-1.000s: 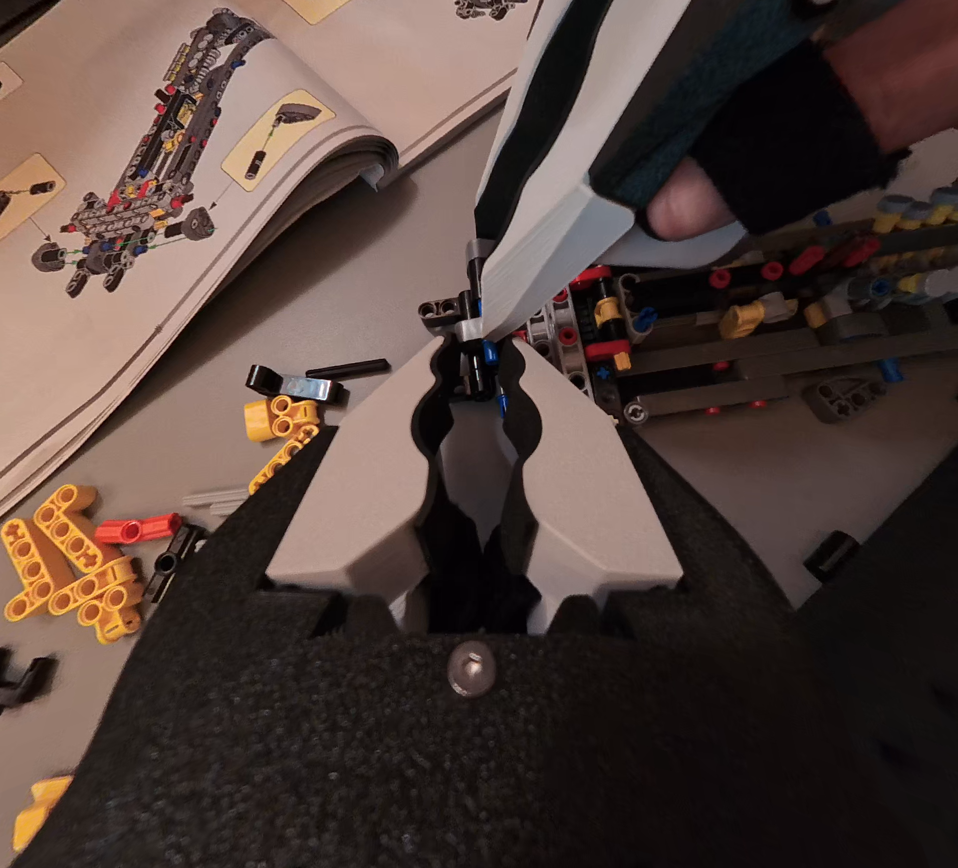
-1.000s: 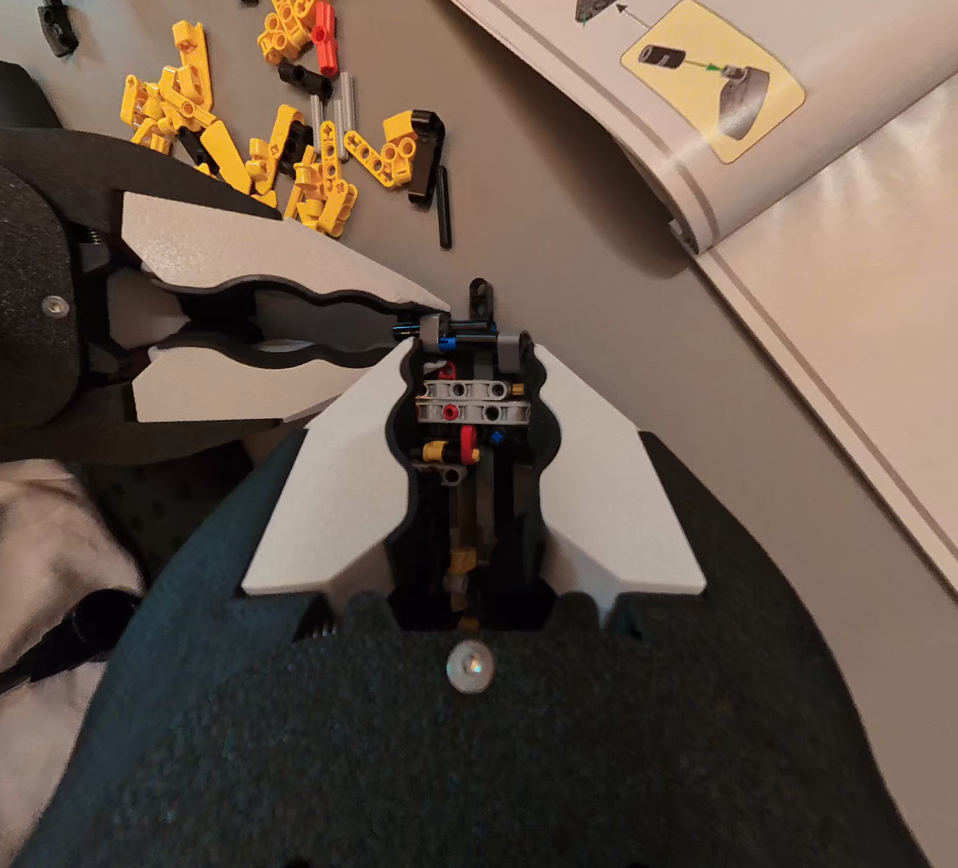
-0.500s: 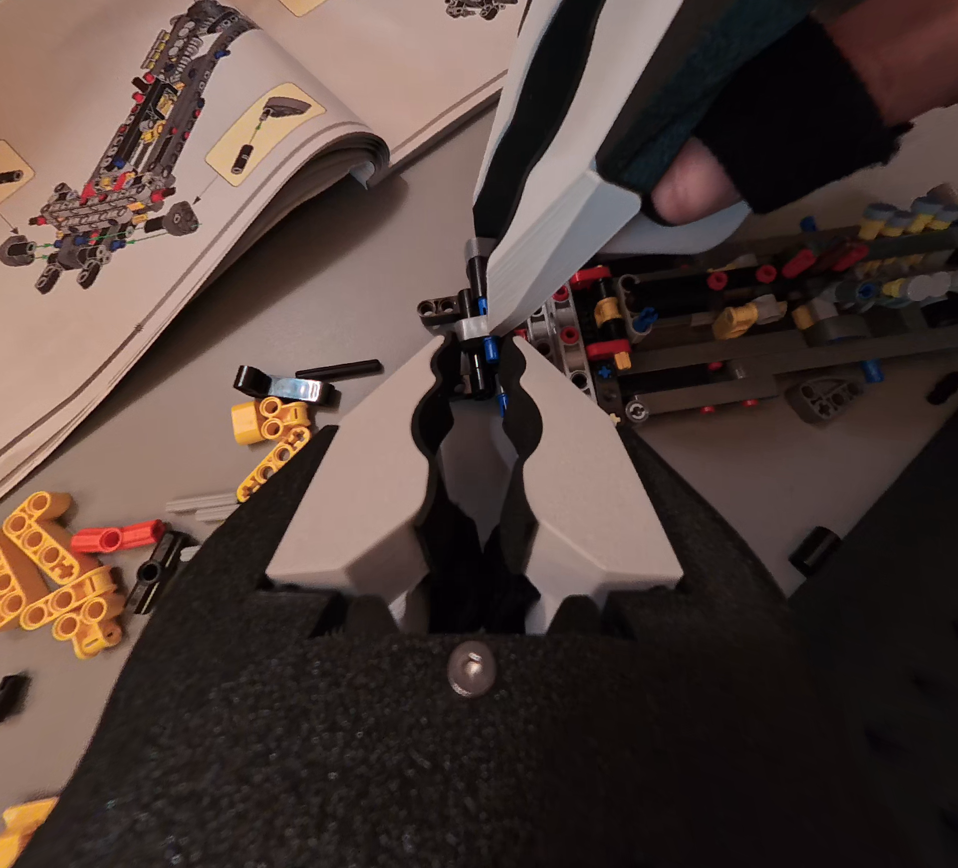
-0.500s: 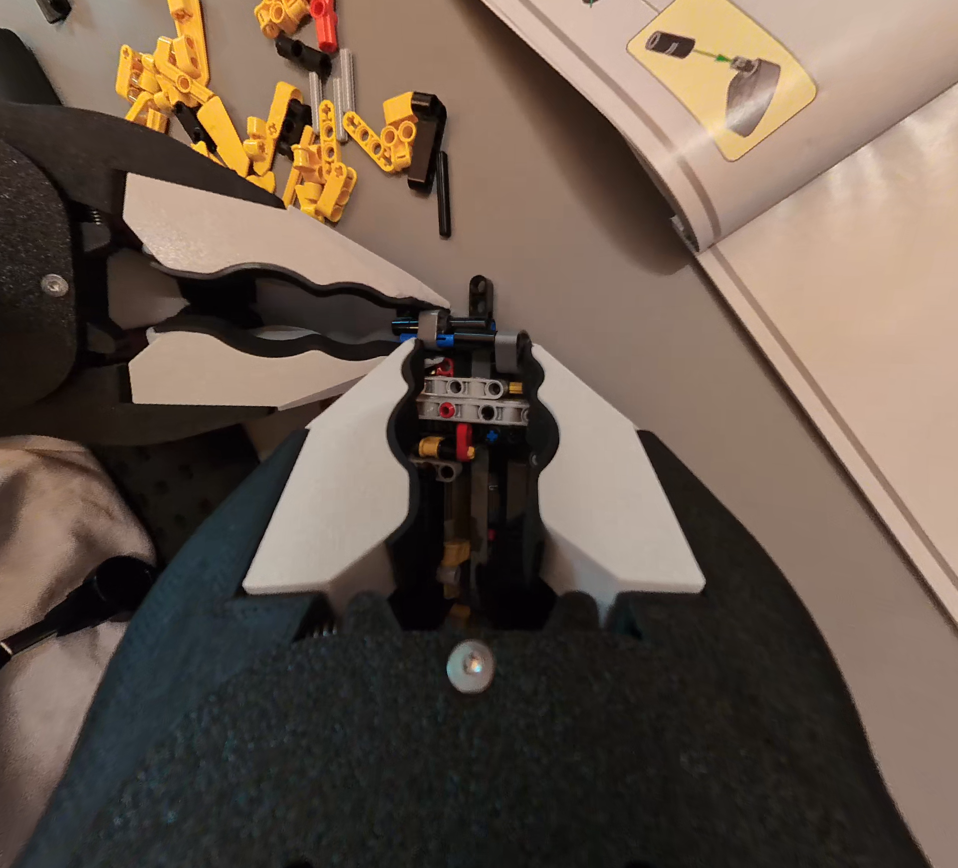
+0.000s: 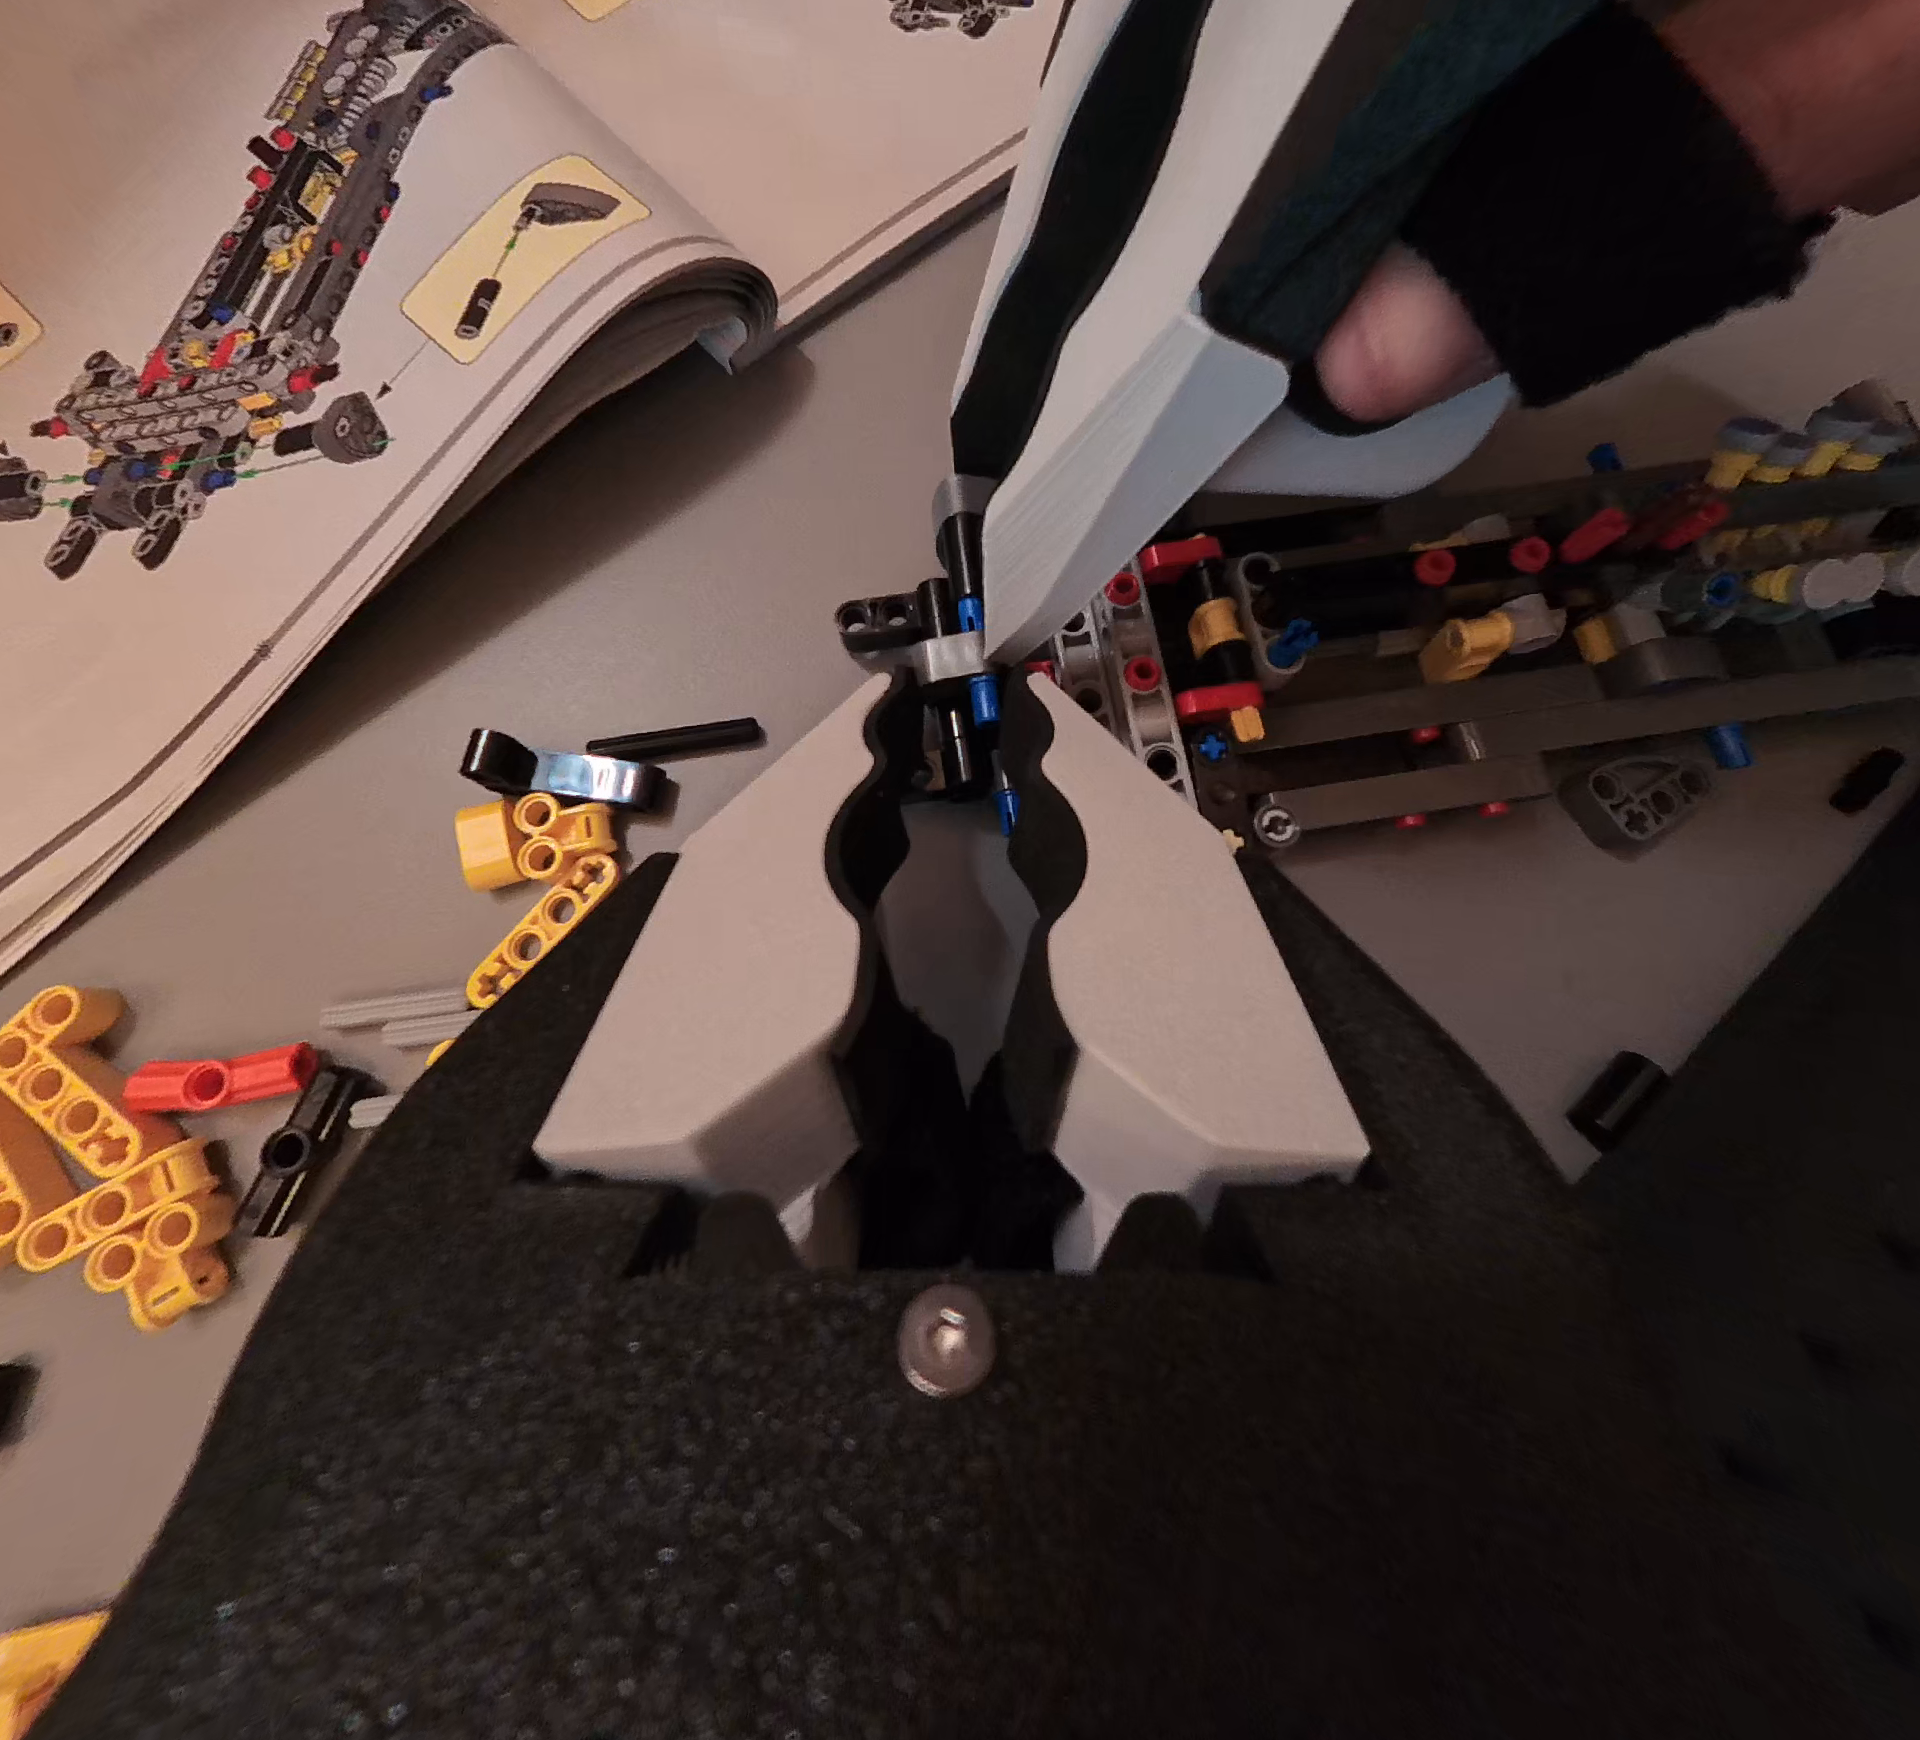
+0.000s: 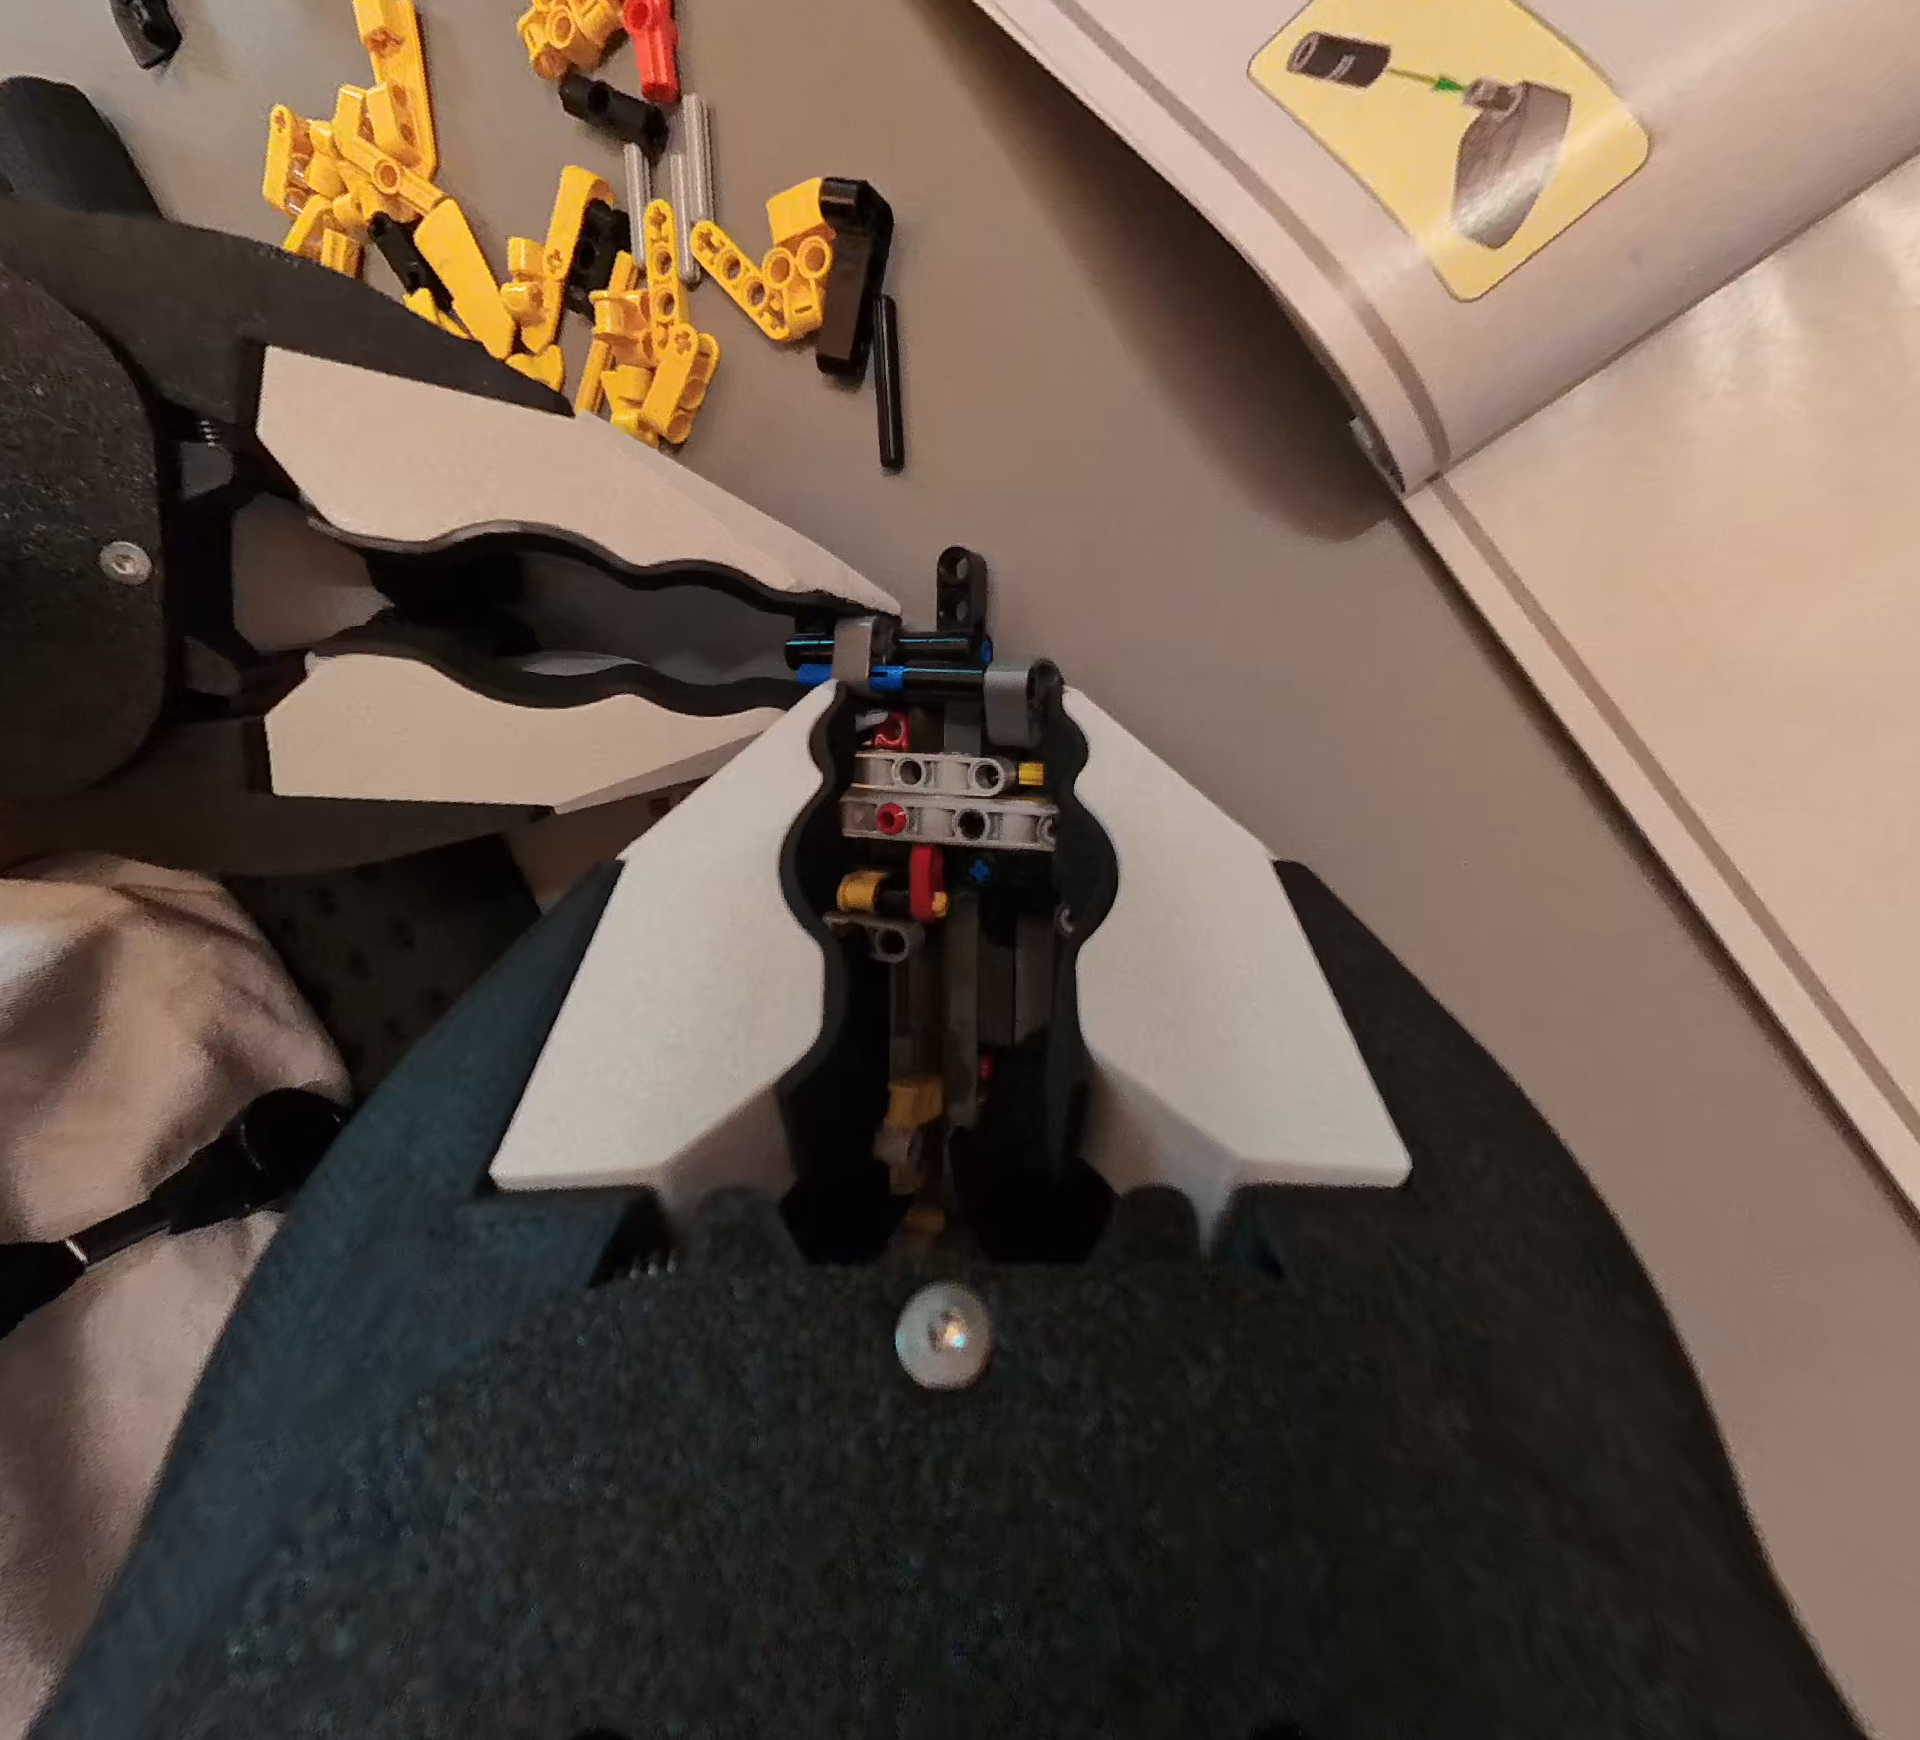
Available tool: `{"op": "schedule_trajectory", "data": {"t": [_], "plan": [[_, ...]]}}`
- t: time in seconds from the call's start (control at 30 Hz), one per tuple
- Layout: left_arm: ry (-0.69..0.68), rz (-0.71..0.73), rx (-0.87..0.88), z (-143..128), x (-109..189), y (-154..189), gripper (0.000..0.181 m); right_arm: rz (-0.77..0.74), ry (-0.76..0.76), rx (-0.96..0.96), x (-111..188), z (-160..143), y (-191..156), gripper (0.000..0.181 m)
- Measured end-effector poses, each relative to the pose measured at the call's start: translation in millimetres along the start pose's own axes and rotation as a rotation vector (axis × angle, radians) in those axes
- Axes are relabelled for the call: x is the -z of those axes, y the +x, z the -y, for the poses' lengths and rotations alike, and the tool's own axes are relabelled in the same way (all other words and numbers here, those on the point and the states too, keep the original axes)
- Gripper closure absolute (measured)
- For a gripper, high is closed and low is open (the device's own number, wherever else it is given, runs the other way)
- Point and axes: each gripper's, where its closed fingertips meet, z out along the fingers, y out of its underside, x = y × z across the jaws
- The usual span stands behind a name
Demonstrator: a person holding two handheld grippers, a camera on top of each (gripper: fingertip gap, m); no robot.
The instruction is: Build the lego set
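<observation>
Lego model (image 6: 951,869) lies long on the grey table (image 6: 1143,547), its front end clamped between the right gripper's (image 6: 948,703) nearly closed fingers. Left to right: loose yellow pieces (image 6: 623,277); left gripper (image 5: 956,703) pinched on the small black-and-blue pin subassembly (image 5: 961,682) at the model's tip; open instruction booklet (image 6: 1558,340) at right.

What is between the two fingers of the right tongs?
The long lego model lies between them: grey beams with red, yellow and blue pins. Its rear part is hidden under the right tongs, and its underside cannot be seen.
</observation>
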Motion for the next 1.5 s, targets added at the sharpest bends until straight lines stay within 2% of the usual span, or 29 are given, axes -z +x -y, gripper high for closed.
{"op": "schedule_trajectory", "data": {"t": [0.4, 0.6, 0.67, 0.93, 1.0, 1.13, 1.3, 1.37, 1.5], "plan": [[-0.003, -0.003, 0.002, -0.2, 0.1, 0.0, 0.168, -0.044, -0.009, 0.016, 0.5, -0.5, -1.3, 0.147], [-0.003, -0.019, 0.018, -0.1, -0.1, 0.2, 0.168, 0.006, 0.017, 0.072, -0.3, 0.0, 0.1, 0.147], [-0.002, -0.022, 0.017, 0.2, 0.1, 0.8, 0.168, -0.059, -0.026, 0.131, -1.9, -4.6, 7.5, 0.159], [-0.004, -0.023, 0.021, -0.1, -0.3, 0.3, 0.168, -0.08, -0.025, 0.155, -3.8, -1.3, 8.0, 0.16], [-0.004, -0.023, 0.022, 0.0, -0.4, 0.3, 0.168, -0.13, -0.038, 0.143, -3.5, -1.4, 15.1, 0.173], [-0.004, -0.019, 0.019, 0.1, -0.4, 0.0, 0.168, -0.172, -0.047, 0.132, -3.1, -2.6, 15.6, 0.173], [-0.004, -0.015, 0.019, 0.0, -0.6, -0.4, 0.168, -0.139, -0.018, 0.05, -2.8, -3.9, 14.9, 0.173], [-0.006, -0.023, 0.027, -0.1, -0.8, -0.2, 0.168, -0.079, -0.025, 0.011, -3.2, -4.4, 12.6, 0.174], [-0.006, -0.027, 0.027, -0.3, -0.8, 0.4, 0.168, -0.08, -0.046, 0.04, -3.1, -4.7, 12.4, 0.174]]}}
